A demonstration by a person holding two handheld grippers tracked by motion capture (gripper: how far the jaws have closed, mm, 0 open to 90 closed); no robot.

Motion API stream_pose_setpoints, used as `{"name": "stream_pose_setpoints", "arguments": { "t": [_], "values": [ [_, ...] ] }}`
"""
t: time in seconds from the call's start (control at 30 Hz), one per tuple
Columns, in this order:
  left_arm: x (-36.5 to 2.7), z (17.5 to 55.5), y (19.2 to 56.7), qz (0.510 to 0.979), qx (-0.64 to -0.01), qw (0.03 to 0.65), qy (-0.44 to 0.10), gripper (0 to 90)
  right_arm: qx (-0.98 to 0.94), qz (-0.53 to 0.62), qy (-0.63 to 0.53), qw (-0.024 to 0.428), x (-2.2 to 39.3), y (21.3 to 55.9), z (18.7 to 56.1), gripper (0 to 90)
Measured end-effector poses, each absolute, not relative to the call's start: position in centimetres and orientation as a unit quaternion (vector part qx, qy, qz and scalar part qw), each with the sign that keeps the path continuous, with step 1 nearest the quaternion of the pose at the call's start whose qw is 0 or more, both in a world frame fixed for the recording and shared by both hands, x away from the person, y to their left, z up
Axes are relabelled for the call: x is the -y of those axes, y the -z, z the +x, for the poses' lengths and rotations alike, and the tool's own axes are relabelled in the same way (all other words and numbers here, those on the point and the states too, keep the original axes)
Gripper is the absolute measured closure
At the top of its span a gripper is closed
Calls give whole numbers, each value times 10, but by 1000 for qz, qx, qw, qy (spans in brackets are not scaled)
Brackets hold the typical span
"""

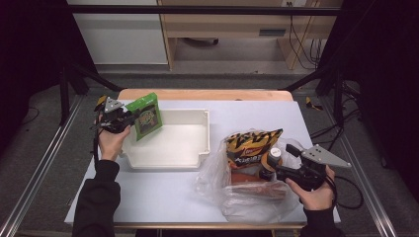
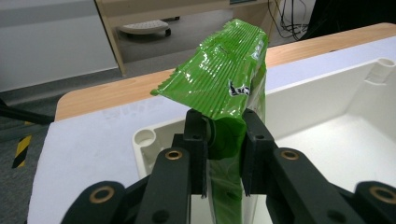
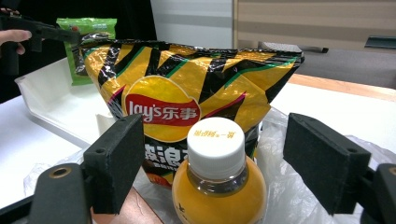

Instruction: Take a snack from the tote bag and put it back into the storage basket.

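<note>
Over the table, from the high view, the left gripper [image 1: 129, 118] pinches a glossy green crinkled snack packet [image 1: 147, 115] above the near-left corner of the white plastic tray [image 1: 170, 143]. Left gripper view: both black jaws clamp the packet's edge, tray directly beneath. Right gripper view: the right gripper [image 3: 215, 158] stands wide open, an orange-juice bottle with white cap [image 3: 217, 172] between its jaws untouched, yellow-black crisp bag [image 3: 187, 88] just behind.
</note>
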State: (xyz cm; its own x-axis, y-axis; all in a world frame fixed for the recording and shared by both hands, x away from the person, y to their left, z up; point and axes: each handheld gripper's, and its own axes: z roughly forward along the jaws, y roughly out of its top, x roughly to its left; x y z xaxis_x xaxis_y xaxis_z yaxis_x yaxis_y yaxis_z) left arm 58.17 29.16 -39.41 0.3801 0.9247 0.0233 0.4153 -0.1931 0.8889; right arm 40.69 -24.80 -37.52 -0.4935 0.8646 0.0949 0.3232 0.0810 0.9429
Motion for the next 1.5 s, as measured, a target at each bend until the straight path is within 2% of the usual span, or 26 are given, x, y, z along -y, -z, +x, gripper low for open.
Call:
{"name": "stream_pose_setpoints", "arguments": {
  "t": [0.3, 0.67, 0.83, 0.97, 1.07, 1.17, 1.23, 1.27, 1.5],
  "values": [
    [-297, 588, 401, 710, -479, 430, -285, 744, -691, 430, -520, 258, 247, 377, 409, 211],
    [-300, 594, 409, 715, -499, 398, -284, 669, -693, 431, -518, 257, 246, 378, 409, 211],
    [-300, 595, 411, 716, -508, 382, -289, 582, -695, 432, -516, 253, 245, 379, 409, 211],
    [-304, 590, 410, 710, -509, 393, -288, 515, -694, 431, -518, 255, 246, 378, 409, 211],
    [-304, 586, 410, 710, -508, 393, -288, 549, -692, 432, -518, 255, 246, 377, 408, 211],
    [-302, 585, 409, 708, -517, 381, -293, 697, -693, 430, -519, 257, 247, 377, 408, 211],
    [-300, 586, 408, 704, -522, 378, -300, 732, -694, 430, -518, 256, 246, 377, 408, 211],
    [-299, 586, 408, 701, -523, 380, -301, 802, -694, 431, -517, 255, 246, 377, 408, 211],
    [-298, 593, 410, 700, -530, 369, -305, 815, -694, 431, -518, 253, 246, 377, 408, 211]
  ]
}}
